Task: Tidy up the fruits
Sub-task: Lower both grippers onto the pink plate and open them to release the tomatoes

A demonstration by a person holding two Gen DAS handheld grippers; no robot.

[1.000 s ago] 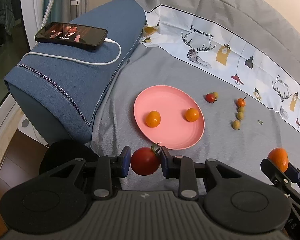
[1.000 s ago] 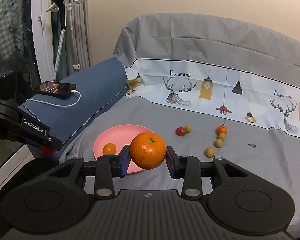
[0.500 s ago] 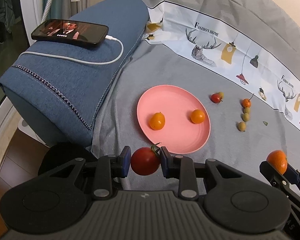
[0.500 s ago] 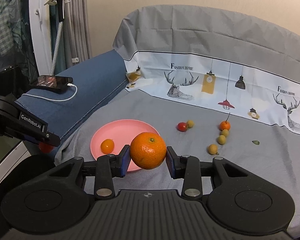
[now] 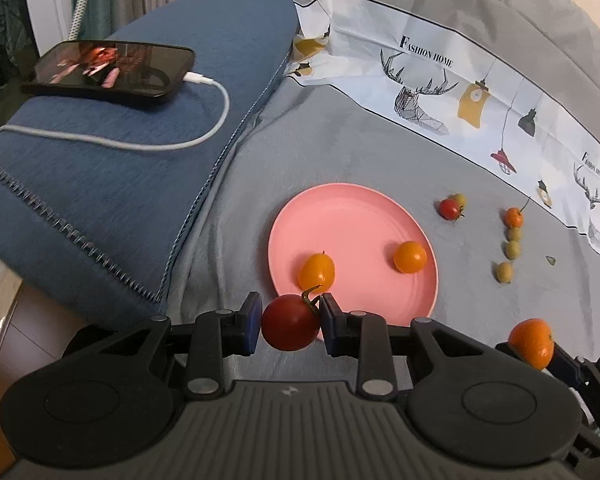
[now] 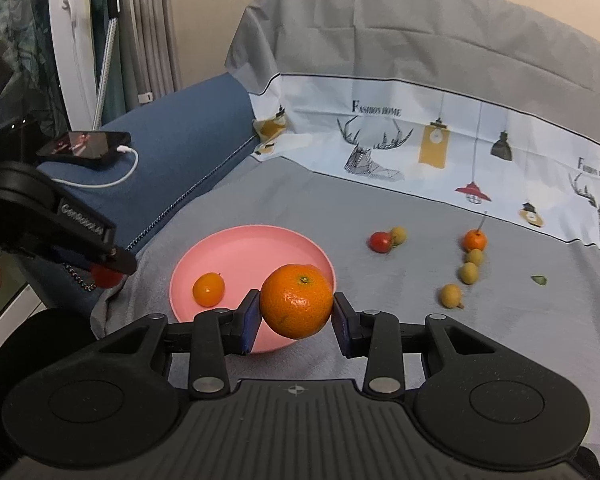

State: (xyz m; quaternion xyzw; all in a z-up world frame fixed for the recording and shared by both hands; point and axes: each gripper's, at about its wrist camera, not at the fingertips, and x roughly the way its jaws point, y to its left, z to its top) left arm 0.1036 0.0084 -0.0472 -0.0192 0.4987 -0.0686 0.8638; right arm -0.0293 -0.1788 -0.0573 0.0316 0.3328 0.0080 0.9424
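My left gripper (image 5: pixel 290 326) is shut on a red tomato (image 5: pixel 290 323) with a green stem, just above the near rim of the pink plate (image 5: pixel 352 220). Two small orange fruits (image 5: pixel 316 270) (image 5: pixel 410 257) lie on that plate. My right gripper (image 6: pixel 296 312) is shut on an orange mandarin (image 6: pixel 296 306), in front of the plate (image 6: pixel 252 246), where one small orange fruit (image 6: pixel 208 289) shows. The mandarin (image 5: pixel 532 342) also appears at the lower right of the left wrist view. The left gripper's finger and the tomato (image 6: pixel 106 276) appear at the left of the right wrist view.
On the grey cloth right of the plate lie a red cherry tomato (image 5: pixel 450 209), a small orange fruit (image 5: pixel 514 217) and several small green-yellow fruits (image 5: pixel 504 272). A phone (image 5: pixel 108 68) with a white cable rests on the blue cushion (image 5: pixel 120 184) to the left.
Both grippers have moved forward and down toward the plate, each with its fruit held the same way. The plate and the loose fruits look larger and nearer.
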